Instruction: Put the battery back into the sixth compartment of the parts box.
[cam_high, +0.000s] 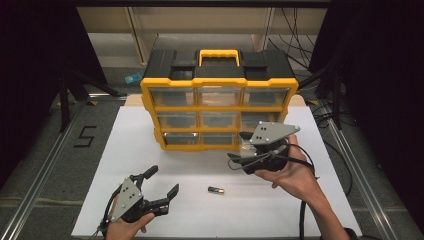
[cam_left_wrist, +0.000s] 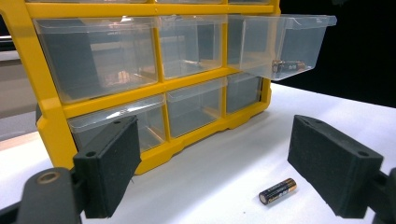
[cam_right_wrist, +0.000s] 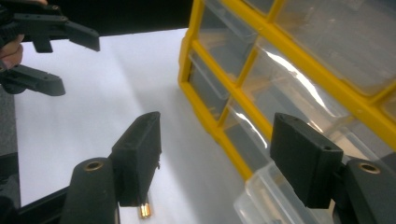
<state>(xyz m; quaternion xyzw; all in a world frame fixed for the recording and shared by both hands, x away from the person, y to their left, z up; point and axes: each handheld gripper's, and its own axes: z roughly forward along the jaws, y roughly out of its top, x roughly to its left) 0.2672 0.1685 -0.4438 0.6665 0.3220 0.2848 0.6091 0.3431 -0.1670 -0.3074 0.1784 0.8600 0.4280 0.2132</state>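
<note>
One AA battery (cam_left_wrist: 278, 191) lies loose on the white table (cam_high: 280, 215), just ahead of the left gripper (cam_high: 159, 189), whose jaws gape empty, its long axis crosswise between them. Right gripper (cam_high: 241, 150), jaws likewise spread and empty, hovers by the pulled-out drawer (cam_left_wrist: 285, 44) of the yellow organizer (cam_high: 220, 107).

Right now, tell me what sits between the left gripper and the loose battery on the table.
Nothing visible. The left gripper is open, and the battery lies on bare white table just ahead, nearer one pad. The organizer stands farther back; its pulled-out drawer hangs above and beyond, not in the path.
</note>
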